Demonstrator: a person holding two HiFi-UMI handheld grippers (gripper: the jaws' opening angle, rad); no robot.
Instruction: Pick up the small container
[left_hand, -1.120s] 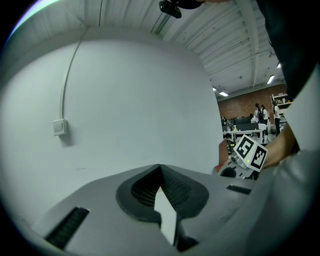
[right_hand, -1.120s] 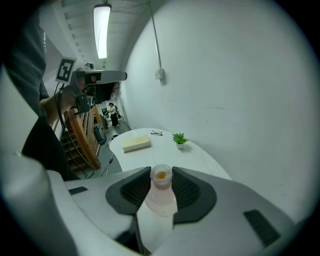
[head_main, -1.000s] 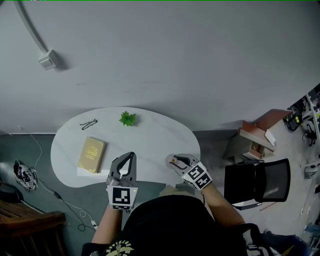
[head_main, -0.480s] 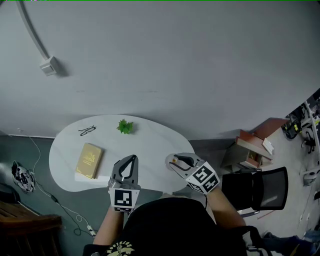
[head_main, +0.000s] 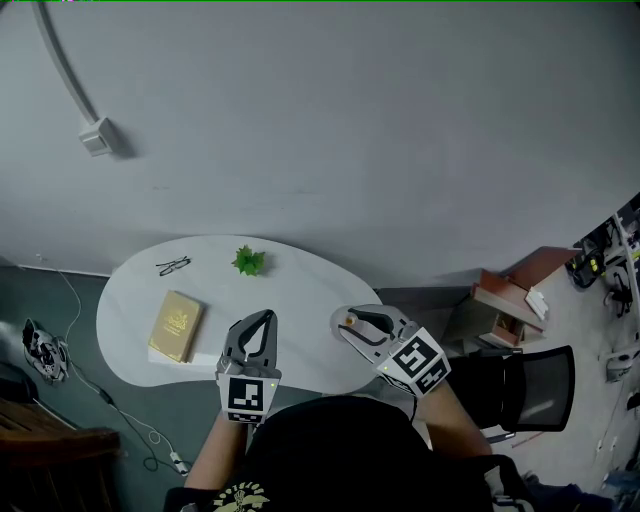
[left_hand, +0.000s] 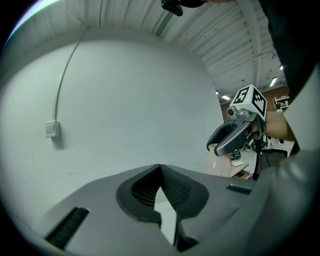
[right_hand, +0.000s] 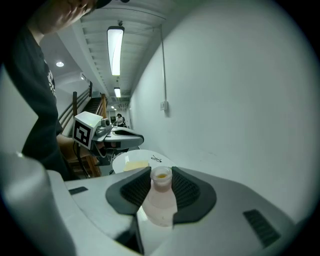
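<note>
The small container (right_hand: 161, 199) is a pale translucent bottle with an orange-tinted open top. My right gripper (right_hand: 161, 187) is shut on it, with a ribbed pad on each side of its neck. From the head view, the right gripper (head_main: 347, 323) hovers over the near right edge of the white table (head_main: 300, 300), and the container (head_main: 349, 322) shows as a small orange spot. My left gripper (head_main: 262, 318) hovers over the table's near edge. Its jaws meet at the tips (left_hand: 160, 168) with nothing between them.
On the table lie a tan book (head_main: 176, 325), a pair of glasses (head_main: 173, 265) and a small green plant (head_main: 248, 261). A black chair (head_main: 520, 368) and wooden boxes (head_main: 505, 292) stand at the right. Cables run over the floor at the left.
The right gripper, still shut on the container, has swung slightly rightward at its marker cube. The left gripper has barely moved. The view has shifted a little over the table.
</note>
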